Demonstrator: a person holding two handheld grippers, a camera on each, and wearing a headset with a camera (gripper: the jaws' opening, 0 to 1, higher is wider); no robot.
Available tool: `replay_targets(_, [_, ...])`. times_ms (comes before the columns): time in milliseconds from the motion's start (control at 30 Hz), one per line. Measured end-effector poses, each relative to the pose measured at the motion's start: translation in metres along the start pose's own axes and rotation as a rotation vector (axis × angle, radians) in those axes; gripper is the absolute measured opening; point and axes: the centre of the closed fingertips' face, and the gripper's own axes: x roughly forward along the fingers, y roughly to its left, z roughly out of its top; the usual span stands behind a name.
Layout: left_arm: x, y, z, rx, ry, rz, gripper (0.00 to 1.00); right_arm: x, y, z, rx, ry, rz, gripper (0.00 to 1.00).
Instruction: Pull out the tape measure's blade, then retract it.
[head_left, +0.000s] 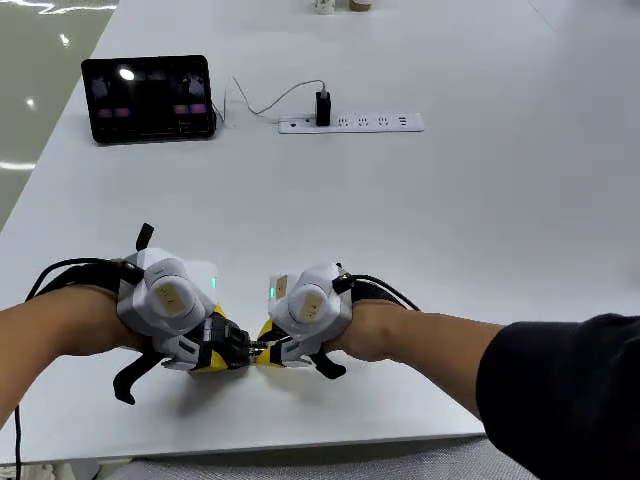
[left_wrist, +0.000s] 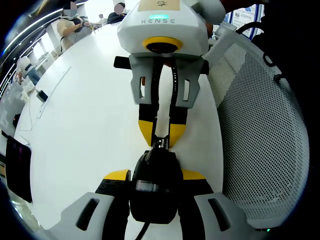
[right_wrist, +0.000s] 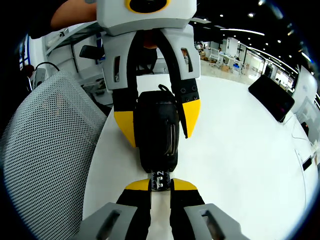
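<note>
- Tape measure (left_wrist: 152, 187) is at the desk's (head_left: 450, 250) front edge, lifted between the two grippers, which face each other nose to nose.
- Left gripper (head_left: 225, 350): fingers (left_wrist: 117, 175) clamped on either side of the black case, held at the width of the case.
- Right gripper (head_left: 270, 350): fingers (right_wrist: 137, 186) pinched narrow on the tip of the blade (right_wrist: 160, 179). Printed numerals are readable just ahead of the yellow tips.
- Only a short stub of blade shows between the case mouth and the right fingertips, and the grippers are almost touching.
- Judgement: both grasps are set and the blade is almost fully in the case. This reads as the very start of the pull-out, though a single moment cannot exclude the end of a retract.
- Left to do, on that reading: draw the grippers apart to extend the blade, then feed it back in.
- Tablet (head_left: 148, 98) and power strip (head_left: 350, 123) lie towards the far edge, well apart from the work.
</note>
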Motion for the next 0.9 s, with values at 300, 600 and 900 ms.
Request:
replay_targets(300, [0.0002, -0.0007, 0.0002, 0.017, -0.001, -0.003, 0.31, -0.0029, 0.0005, -0.0032, -0.002, 0.007, 0.002, 0.1])
replay_targets(600, [0.0006, -0.0006, 0.0009, 0.018, -0.009, -0.001, 0.31, -0.0059, 0.0004, -0.0063, 0.001, 0.01, 0.001, 0.1])
replay_targets(900, [0.0005, -0.0005, 0.0008, 0.021, -0.02, -0.001, 0.31, -0.0065, 0.0009, -0.0072, 0.007, 0.011, 0.003, 0.1])
